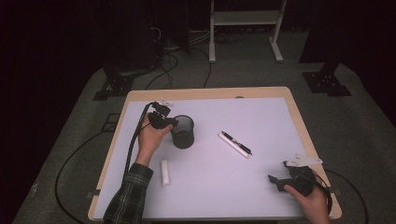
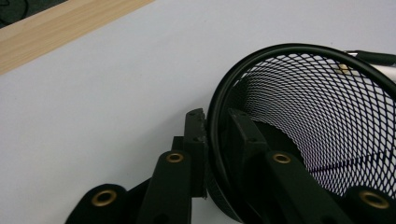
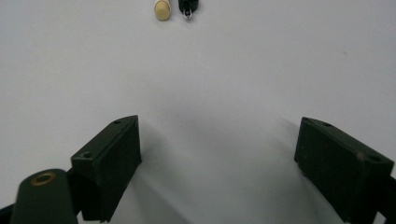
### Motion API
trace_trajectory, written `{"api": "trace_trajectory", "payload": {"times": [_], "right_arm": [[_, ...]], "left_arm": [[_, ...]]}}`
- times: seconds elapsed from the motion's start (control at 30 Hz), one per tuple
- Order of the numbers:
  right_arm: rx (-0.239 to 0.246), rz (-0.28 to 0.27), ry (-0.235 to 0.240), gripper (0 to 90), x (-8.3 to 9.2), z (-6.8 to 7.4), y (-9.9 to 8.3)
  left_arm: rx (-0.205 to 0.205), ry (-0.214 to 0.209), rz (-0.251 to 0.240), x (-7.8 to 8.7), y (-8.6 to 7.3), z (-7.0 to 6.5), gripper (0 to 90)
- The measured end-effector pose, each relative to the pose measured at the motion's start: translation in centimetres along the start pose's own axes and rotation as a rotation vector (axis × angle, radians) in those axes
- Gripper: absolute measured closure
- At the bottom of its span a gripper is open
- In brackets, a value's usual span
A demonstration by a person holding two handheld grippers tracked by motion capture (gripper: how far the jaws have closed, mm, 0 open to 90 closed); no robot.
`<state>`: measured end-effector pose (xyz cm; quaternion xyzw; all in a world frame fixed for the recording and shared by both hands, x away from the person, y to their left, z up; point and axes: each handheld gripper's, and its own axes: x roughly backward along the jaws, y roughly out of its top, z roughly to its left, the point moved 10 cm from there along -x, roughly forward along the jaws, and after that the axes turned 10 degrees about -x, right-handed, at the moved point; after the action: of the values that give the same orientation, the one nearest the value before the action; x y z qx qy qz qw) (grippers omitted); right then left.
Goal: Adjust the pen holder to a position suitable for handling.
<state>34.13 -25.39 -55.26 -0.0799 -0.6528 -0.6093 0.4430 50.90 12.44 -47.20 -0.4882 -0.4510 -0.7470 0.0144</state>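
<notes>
Left tool (image 1: 169, 122): clenched on the rim of the mesh cup (image 1: 182, 132); in the left gripper view one jaw lies outside the wall and the other inside, both pressed to the black wire rim (image 2: 219, 116).
Mesh cup: black, upright on the white counter (image 1: 261, 116), toward its left half and nearer the far edge than the near one.
Left hand (image 1: 152, 137): just left of the cup, wrapped around the tool; plaid sleeve (image 1: 128, 196) runs back toward the near edge.
Right tool (image 1: 275, 181): released, jaws wide apart over bare counter, well to the right of the cup near the front right corner.
Black pen (image 1: 236, 142): right of the cup, lying beside a white stick (image 1: 232, 145).
White block (image 1: 165, 172): in front of the cup, near the sleeve.
</notes>
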Motion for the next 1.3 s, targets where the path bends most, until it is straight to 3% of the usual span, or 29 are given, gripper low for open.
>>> {"api": "trace_trajectory", "payload": {"times": [0.77,1.3], "right_arm": [[0.000,0.000,0.000,13.5,0.0,0.0,0.0],[-0.001,0.000,0.001,13.5,0.0,0.0,0.0]], "left_arm": [[0.002,-0.048,-0.048,1.6,0.8,-1.4,81.8],[-0.031,-0.100,-0.076,3.8,1.7,-3.9,81.7]]}}
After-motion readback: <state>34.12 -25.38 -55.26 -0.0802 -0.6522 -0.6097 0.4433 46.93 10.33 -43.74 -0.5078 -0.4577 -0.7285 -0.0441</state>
